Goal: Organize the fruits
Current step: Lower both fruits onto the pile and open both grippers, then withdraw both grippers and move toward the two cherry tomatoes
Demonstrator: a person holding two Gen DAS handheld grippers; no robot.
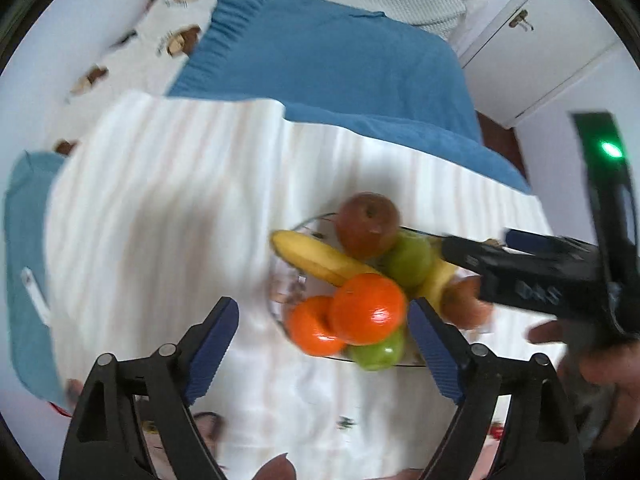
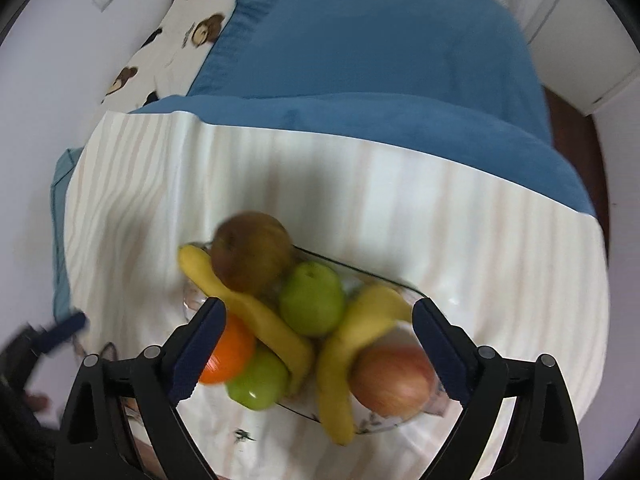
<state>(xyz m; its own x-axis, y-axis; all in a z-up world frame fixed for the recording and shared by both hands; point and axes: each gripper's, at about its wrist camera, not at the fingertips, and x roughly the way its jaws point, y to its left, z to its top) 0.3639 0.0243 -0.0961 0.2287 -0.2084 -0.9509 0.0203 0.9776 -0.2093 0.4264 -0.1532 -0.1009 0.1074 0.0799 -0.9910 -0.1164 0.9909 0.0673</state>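
Note:
A clear glass bowl (image 1: 316, 218) on a striped white cloth holds a heap of fruit. In the left wrist view I see a red apple (image 1: 368, 220), a banana (image 1: 316, 258), a green apple (image 1: 408, 258) and two oranges (image 1: 366, 308). My left gripper (image 1: 322, 302) hangs open above the oranges with nothing between its pads. In the right wrist view my right gripper (image 2: 320, 304) stands open over the bowl (image 2: 380, 278), above a second banana (image 2: 340, 368) and a pink-red apple (image 2: 392, 380). It grips nothing. The right gripper (image 1: 480, 242) also shows from the left wrist, over the bowl's right side.
The striped cloth (image 2: 440, 220) lies over a bed with a blue cover (image 2: 380, 60). A bear-print pillow (image 2: 192, 28) lies at the back left and a white cupboard (image 1: 540, 40) stands at the back right. A hand (image 1: 592, 356) holds the right gripper's handle.

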